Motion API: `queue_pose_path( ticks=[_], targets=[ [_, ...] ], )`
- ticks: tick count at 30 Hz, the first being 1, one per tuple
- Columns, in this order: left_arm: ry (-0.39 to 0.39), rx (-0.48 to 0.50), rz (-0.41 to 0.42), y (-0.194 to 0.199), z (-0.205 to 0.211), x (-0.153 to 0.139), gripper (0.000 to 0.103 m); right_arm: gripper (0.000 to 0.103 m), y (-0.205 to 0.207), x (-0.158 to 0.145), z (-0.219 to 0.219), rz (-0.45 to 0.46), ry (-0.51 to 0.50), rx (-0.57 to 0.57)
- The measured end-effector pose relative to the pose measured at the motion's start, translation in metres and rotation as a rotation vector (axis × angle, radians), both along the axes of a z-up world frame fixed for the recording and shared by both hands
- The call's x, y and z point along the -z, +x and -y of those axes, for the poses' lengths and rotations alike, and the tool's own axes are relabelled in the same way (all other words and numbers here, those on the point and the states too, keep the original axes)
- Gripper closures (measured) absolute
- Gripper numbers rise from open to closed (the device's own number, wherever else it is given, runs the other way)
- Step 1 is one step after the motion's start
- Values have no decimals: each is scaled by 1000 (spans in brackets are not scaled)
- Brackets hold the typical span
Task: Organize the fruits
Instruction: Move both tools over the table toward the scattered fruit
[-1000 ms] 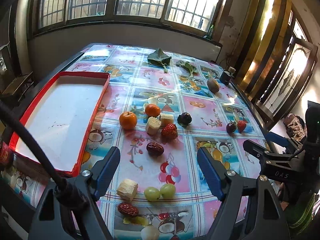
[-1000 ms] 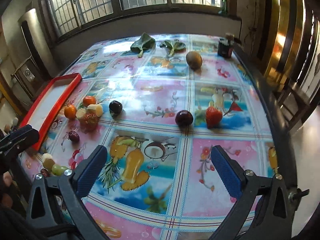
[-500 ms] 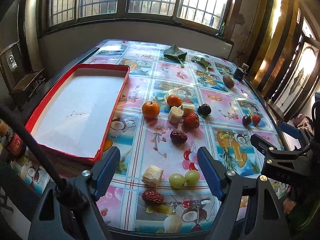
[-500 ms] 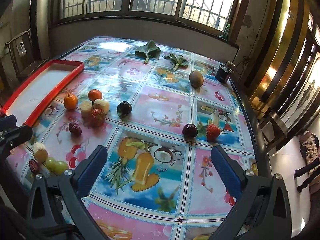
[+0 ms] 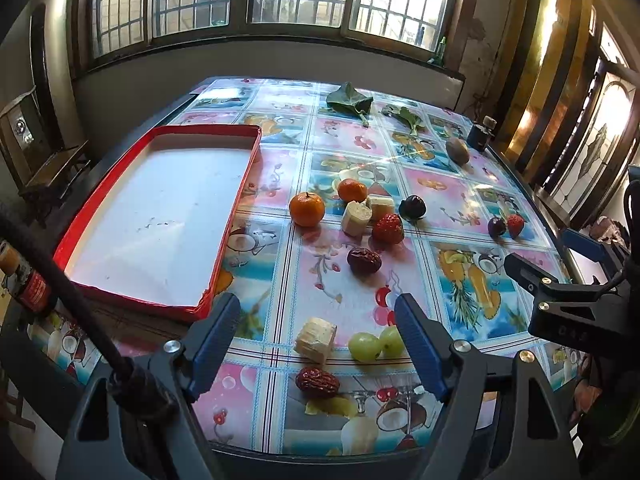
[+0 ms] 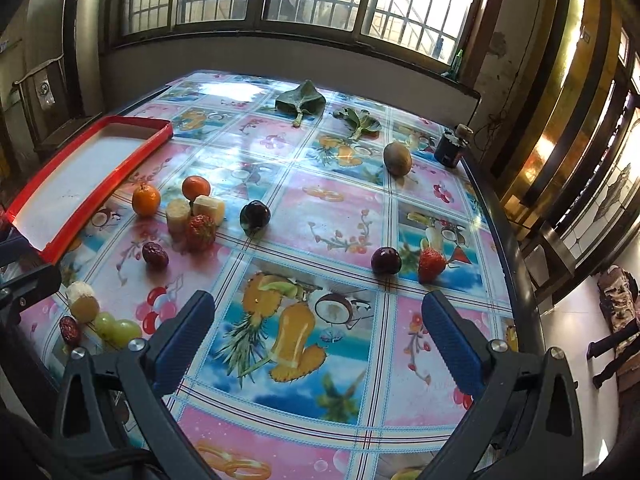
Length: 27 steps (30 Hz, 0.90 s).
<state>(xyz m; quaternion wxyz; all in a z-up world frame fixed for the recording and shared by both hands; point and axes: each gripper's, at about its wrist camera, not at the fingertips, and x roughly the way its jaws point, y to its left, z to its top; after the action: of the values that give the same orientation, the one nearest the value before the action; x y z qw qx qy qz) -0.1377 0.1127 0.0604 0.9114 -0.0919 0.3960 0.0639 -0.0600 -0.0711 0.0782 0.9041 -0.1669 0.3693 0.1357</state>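
Both tongs gape empty: left gripper (image 5: 318, 334) over the grapes (image 5: 376, 345), right gripper (image 6: 318, 330) over bare tablecloth. Red tray (image 5: 236, 216) sits unfilled, nothing sorted yet

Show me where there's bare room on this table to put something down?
The red tray holds nothing. Bare cloth lies between the kiwi, dark plum and strawberry. It is crowded around the oranges and near the grapes.

Two oranges (image 5: 307, 209), banana chunks (image 5: 356, 213), a strawberry (image 5: 387, 228) and a dark plum (image 5: 412, 207) are clustered mid-desk beside the red tray (image 5: 236, 200). Two green grapes (image 5: 376, 344), a banana piece (image 5: 316, 335) and a red date (image 5: 317, 382) are found at the near edge. A kiwi (image 6: 397, 159) is seen farther back, apart.
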Motion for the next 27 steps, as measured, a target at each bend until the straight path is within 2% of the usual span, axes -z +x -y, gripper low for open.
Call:
queue_pose_path(
  ticks=[10, 14, 22, 27],
  targets=[
    [9, 23, -3, -4, -2, -1, 24, 0, -2, 2, -3, -6, -2, -13],
    [20, 35, -5, -6, 0, -1, 24, 0, -5, 5, -7, -28, 18, -52],
    [69, -18, -30, -5, -2, 1, 24, 0, -9, 18, -12, -68, 18, -85],
    [66, -34, -44, -6, -5, 4, 24, 0, -10, 18, -10, -67, 20, -76]
  ],
)
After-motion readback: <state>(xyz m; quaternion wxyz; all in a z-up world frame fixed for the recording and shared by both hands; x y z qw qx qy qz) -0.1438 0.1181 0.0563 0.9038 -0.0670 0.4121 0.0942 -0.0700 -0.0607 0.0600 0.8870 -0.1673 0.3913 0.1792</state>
